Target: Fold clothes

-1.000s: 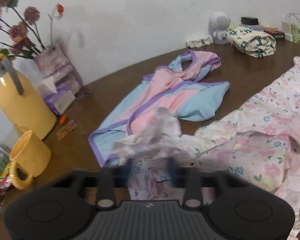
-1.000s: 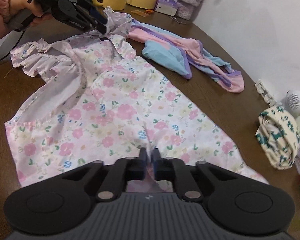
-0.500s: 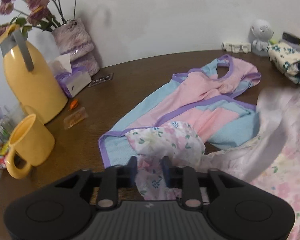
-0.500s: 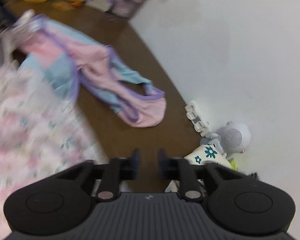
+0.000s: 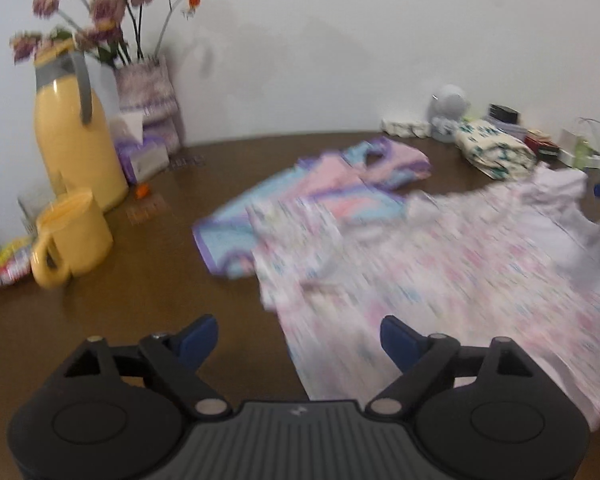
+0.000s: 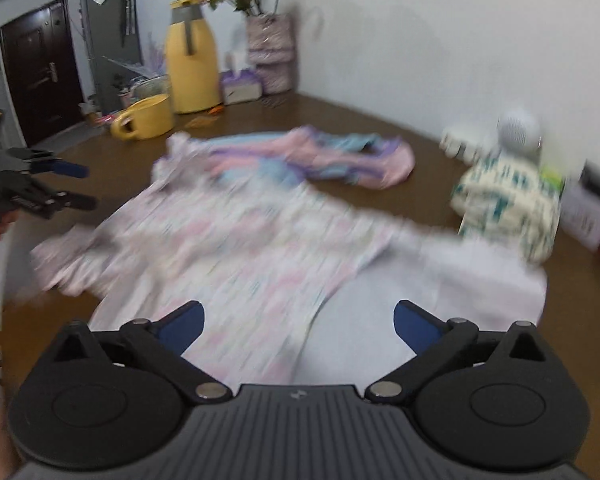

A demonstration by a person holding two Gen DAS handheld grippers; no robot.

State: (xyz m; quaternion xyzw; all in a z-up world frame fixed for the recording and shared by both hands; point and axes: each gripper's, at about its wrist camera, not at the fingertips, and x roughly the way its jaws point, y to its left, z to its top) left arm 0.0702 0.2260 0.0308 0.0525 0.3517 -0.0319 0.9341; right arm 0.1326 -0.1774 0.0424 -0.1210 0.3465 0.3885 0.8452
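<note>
On the brown wooden table [image 5: 148,280], your pink floral cotton garment [image 6: 236,248] lies spread flat, ready for folding, because your left tool [image 5: 296,336] and right tool [image 6: 298,322] have just been opening wide, nothing between their jaws.

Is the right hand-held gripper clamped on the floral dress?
No, the right hand-held gripper stands wide open above the floral dress, pads clear of the cloth.

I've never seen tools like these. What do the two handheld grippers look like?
Each is black plastic: a ribbed grey-black body with a small logo, two round discs at the sides, and hinged arms with silver pins ending in blue finger pads. The left gripper and right gripper look alike. In the right view the left one shows white lettering on its side.
</note>
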